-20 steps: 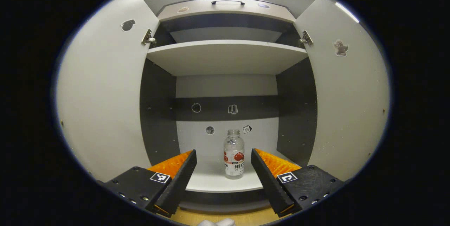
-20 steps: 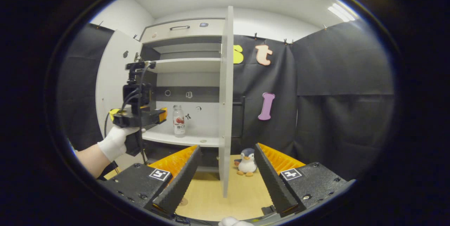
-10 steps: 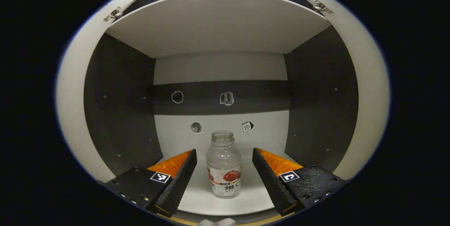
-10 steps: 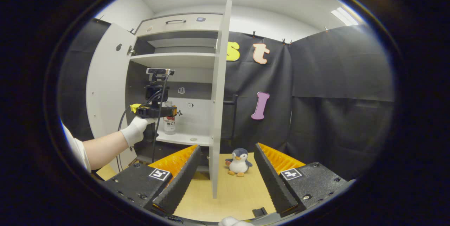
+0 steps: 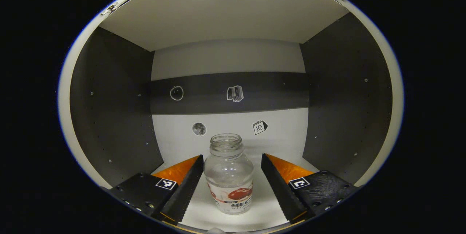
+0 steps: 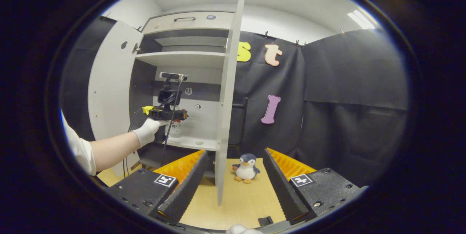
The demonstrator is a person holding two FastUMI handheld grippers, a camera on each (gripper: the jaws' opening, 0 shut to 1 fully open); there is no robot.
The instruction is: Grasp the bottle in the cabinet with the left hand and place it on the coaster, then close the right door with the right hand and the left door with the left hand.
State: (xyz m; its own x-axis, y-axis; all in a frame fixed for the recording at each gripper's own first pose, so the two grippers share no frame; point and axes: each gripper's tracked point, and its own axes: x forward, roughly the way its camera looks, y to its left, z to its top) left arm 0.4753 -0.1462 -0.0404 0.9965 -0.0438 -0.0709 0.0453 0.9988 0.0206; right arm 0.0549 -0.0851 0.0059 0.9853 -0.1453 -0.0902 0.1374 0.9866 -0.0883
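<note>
I've pushed the left gripper (image 5: 232,185) deeper into the cabinet (image 5: 109,117) since a second ago, so the bottle (image 5: 228,174) now stands upright on the lower shelf (image 5: 269,205) between its spread fingers, neither pad touching it. In the right gripper view, my gloved hand (image 6: 145,132) holds that tool inside, and the right gripper (image 6: 233,186) hangs open near the right door (image 6: 225,99), with a toy penguin (image 6: 246,167) on the table (image 6: 244,205).

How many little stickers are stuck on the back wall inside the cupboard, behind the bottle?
4. On the dark band: a round face sticker at left and a books sticker in the middle. On the white part below: a moon sticker and a calendar sticker, either side of the bottle. The bottle could hide more.
</note>
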